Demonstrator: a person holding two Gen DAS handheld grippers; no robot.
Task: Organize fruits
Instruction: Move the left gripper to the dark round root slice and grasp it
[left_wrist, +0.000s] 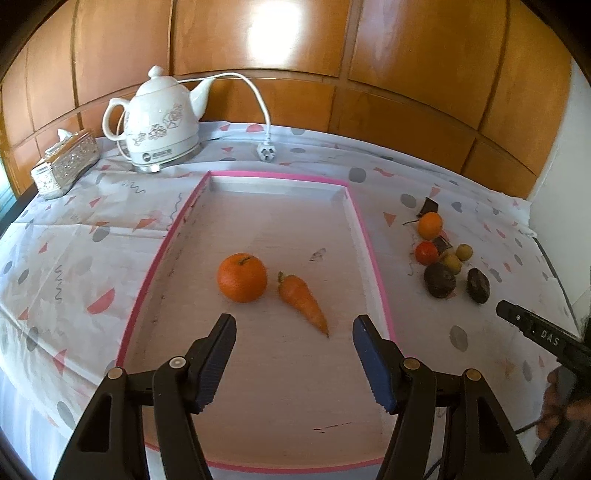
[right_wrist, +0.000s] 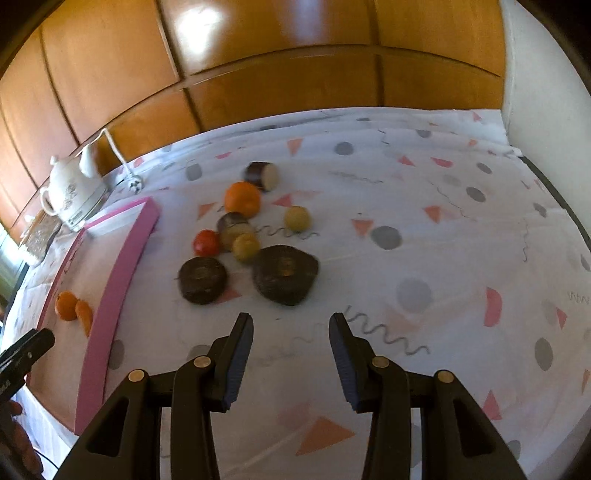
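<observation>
Right gripper (right_wrist: 291, 354) jaws apart, empty: centre over the nearer dark wrinkled round fruit (right_wrist: 285, 274), clamp gently, carry to the pink-rimmed tray (right_wrist: 122, 266). Left gripper (left_wrist: 294, 356) unclenched, empty.

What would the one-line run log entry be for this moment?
tray: orange, carrot inside | cloth: loose fruit pile beside tray | left gripper: open, empty | right gripper: open, empty

- Orange (left_wrist: 242, 277) and carrot (left_wrist: 303, 298) lie side by side, mid-frame, inside the pink-rimmed tray (left_wrist: 369, 236).
- Loose fruit cluster (right_wrist: 251, 243) lies right of the tray on the worktop: small orange, red, yellow and dark pieces.
</observation>
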